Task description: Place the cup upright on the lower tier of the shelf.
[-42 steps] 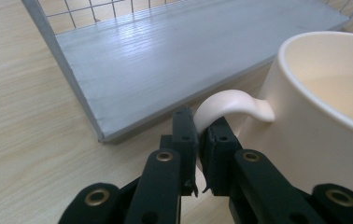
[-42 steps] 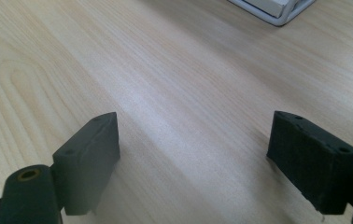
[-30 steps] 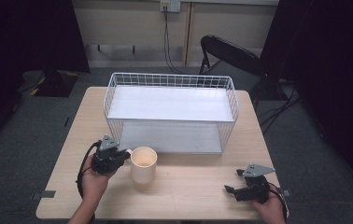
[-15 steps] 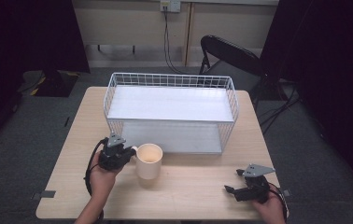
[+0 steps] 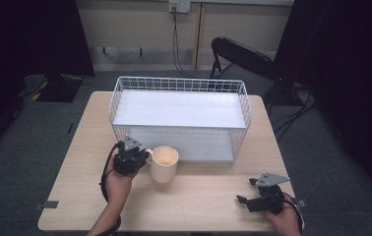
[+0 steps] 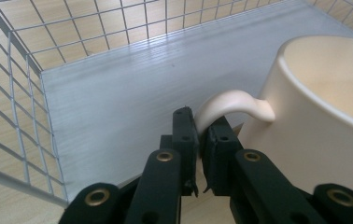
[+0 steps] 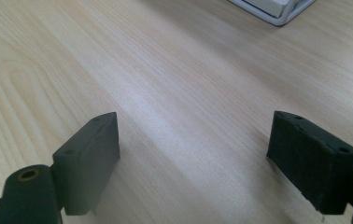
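While the left gripper [image 6: 201,154] is clamping the cream mug [image 5: 164,163] by its handle [image 6: 228,103] before the wire basket [image 5: 180,118], the right gripper [image 7: 193,158] is resting open on the table [image 5: 203,201]; no writing is legible.

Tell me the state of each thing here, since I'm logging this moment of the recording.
Cream mug: upright, looks empty, on the table in front of the basket, held by its handle.
Left gripper: shut on the mug's handle.
Right gripper: open, nothing between its fingers, low over the table.
White wire basket: upright on the table, empty.
Folding chair: unoccupied, behind the table.
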Demonstrator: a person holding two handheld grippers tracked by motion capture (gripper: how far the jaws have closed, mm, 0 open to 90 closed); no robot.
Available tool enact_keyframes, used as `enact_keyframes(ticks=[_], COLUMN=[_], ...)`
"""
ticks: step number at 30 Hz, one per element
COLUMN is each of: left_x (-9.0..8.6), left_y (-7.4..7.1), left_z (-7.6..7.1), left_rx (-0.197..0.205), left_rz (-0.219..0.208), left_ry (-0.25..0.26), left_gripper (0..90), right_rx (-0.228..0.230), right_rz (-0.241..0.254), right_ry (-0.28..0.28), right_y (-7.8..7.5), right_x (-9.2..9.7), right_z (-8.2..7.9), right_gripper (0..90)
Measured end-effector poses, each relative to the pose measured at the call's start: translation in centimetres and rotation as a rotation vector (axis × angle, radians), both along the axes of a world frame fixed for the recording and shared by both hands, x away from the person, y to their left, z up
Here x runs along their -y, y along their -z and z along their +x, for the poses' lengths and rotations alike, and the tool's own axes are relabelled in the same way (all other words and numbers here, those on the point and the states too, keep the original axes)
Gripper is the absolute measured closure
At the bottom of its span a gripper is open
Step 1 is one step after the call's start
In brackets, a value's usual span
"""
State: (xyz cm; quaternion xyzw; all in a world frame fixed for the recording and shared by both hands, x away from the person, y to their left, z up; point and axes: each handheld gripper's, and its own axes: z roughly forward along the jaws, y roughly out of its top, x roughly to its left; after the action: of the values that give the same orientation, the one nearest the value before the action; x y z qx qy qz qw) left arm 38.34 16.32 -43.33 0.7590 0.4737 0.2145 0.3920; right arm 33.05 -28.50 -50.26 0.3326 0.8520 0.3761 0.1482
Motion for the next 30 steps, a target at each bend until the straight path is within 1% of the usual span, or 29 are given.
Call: enact_keyframes(ticks=[5,11,18,24,25,30], left_x=[0.2,0.5,0.9,1.3,1.3,1.6], left_y=[0.0,0.1,0.2,0.3,0.3,0.2], left_z=[0.1,0.3,0.7,1.0,1.0,1.3], left_rx=[0.002,0.006,-0.003,-0.004,-0.005,-0.002], left_rz=[0.001,0.007,0.017,0.005,0.013,0.011], left_ry=[-0.004,-0.022,-0.027,-0.046,-0.046,-0.05], left_gripper=[84.5,84.5,84.4,84.2,84.1,84.1], right_rx=[0.0,0.0,0.0,0.0,0.0,0.0], right_rz=[0.0,0.0,0.0,0.0,0.0,0.0], right_ry=[0.0,0.0,0.0,0.0,0.0,0.0], right_y=[0.0,0.0,0.0,0.0,0.0,0.0], right_x=[0.0,0.0,0.0,0.0,0.0,0.0], right_z=[0.0,0.0,0.0,0.0,0.0,0.0], right_gripper=[16.1,16.1,16.1,16.1,16.2,16.1])
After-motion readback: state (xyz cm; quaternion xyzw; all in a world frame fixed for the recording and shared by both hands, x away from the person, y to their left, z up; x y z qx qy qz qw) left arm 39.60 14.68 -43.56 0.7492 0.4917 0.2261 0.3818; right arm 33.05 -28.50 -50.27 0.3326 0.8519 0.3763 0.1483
